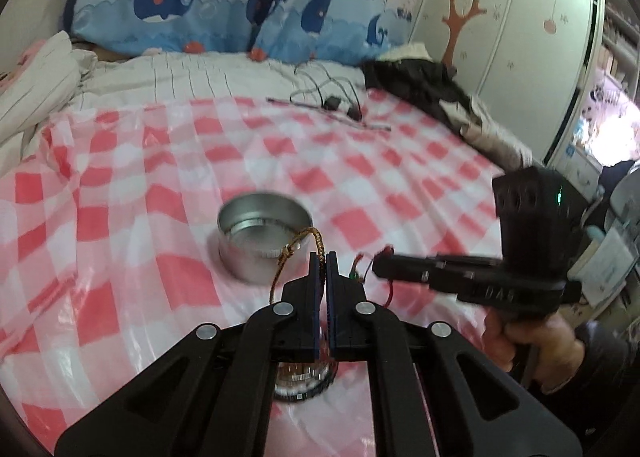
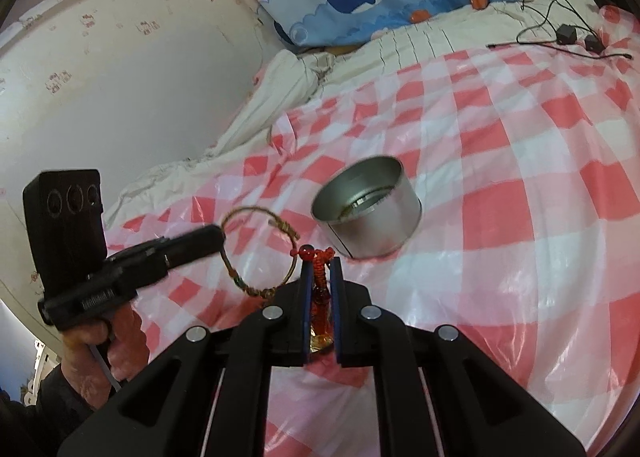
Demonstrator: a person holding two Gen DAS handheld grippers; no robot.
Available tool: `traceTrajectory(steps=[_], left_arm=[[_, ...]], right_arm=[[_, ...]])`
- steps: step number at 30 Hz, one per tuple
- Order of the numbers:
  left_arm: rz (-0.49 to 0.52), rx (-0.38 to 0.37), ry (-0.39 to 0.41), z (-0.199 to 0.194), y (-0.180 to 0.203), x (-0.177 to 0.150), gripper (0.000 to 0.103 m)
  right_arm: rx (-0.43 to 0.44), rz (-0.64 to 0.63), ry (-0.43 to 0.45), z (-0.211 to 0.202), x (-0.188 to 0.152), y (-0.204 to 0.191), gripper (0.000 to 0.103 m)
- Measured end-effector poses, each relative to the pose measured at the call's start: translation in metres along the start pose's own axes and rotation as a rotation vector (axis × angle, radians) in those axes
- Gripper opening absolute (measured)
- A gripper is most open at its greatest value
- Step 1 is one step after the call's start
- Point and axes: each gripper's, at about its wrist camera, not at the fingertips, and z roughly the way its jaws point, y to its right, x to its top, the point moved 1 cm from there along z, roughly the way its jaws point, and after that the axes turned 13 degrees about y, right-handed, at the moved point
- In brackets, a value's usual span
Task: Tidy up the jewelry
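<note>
Bedding fills both views: a bed [image 1: 168, 81] with a striped white quilt, and over it a glossy red-and-white checked plastic sheet [image 1: 132, 185] that carries everything. At twelve o'clock in the left wrist view hangs a curtain [image 1: 224, 9] printed with blue whales; at two o'clock stands a white wardrobe [image 1: 516, 29] painted with an orange tree, with dark clothing [image 1: 420, 77] heaped before it. Black cables with small adapters [image 1: 334, 103] lie on the sheet at one o'clock.

A round metal tin [image 1: 262, 235], open-topped, sits on the sheet near the centre. The left gripper [image 1: 323, 257] has its fingers clenched on a golden braided bracelet [image 1: 298, 247], which hangs just at the tin's near rim. The right gripper [image 2: 320, 263] has its fingers grasping a red knotted cord bracelet [image 2: 318, 257] with a red bead, at seven o'clock from the tin in its own view. Under the left gripper lies a clear glass-like object [image 1: 302, 381]; I cannot tell what it is.
</note>
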Motion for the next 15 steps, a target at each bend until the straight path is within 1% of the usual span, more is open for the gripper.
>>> traceTrajectory(steps=[6,9,12,13,14,15], left_arm=[[0.000,-0.045,0.030,0.014,0.002,0.030,0.002],[-0.053,-0.085,0.041,0.030,-0.005,0.040,0.002],[-0.148,-0.143,0.043,0.054,-0.023,0.040,0.002],[-0.171,-0.146,0.028,0.064,-0.029,0.038,0.003],[-0.177,-0.134,0.009,0.074,-0.034,0.034,0.003],[-0.170,-0.081,-0.033,0.088,-0.042,0.028,0.003]], right_arm=[[-0.012,-0.043,0.027,0.002,0.020,-0.003,0.009],[-0.024,-0.041,0.036,0.004,0.029,0.003,0.009],[-0.034,-0.052,0.045,0.010,0.040,0.007,0.009],[-0.035,-0.055,0.045,0.011,0.043,0.009,0.009],[-0.038,-0.059,0.043,0.015,0.046,0.010,0.009],[-0.040,-0.061,0.041,0.018,0.048,0.012,0.009]])
